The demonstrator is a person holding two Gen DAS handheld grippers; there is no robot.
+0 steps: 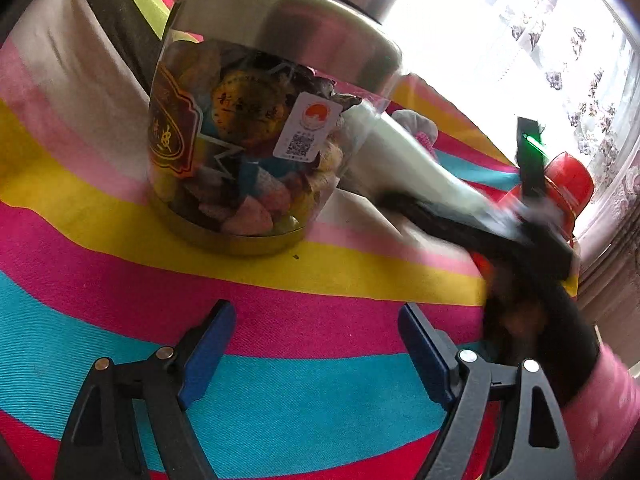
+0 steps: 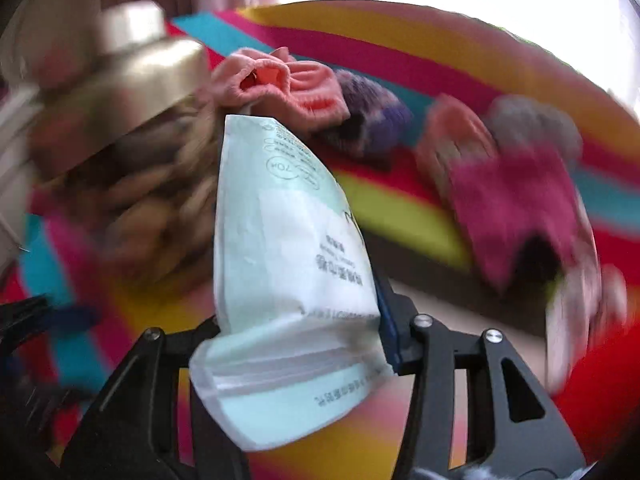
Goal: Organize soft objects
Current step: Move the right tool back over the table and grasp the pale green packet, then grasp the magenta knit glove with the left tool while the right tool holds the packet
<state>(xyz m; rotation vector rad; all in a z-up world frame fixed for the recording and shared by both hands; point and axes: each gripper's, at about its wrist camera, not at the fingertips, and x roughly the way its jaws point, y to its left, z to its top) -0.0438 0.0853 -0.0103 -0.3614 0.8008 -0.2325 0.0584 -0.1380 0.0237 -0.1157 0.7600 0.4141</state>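
We are seeing a rainbow-striped cloth (image 1: 280,288) spreading under a bright curtained window (image 1: 540,40), a metal-lidded clear jar (image 1: 256,128) holding mixed wrapped bits, left gripper (image 1: 316,344) released before the jar, right gripper (image 2: 304,320) grasping a pale soft packet (image 2: 288,264) beside the jar, pink and purple socks (image 2: 320,96) lying behind it.

- The jar (image 1: 256,120) stands on the striped cloth (image 1: 120,288).
- The packet (image 2: 288,272) sits right of the jar, between the right gripper's (image 2: 304,320) fingers.
- Slippers (image 2: 512,184) lie behind the packet.
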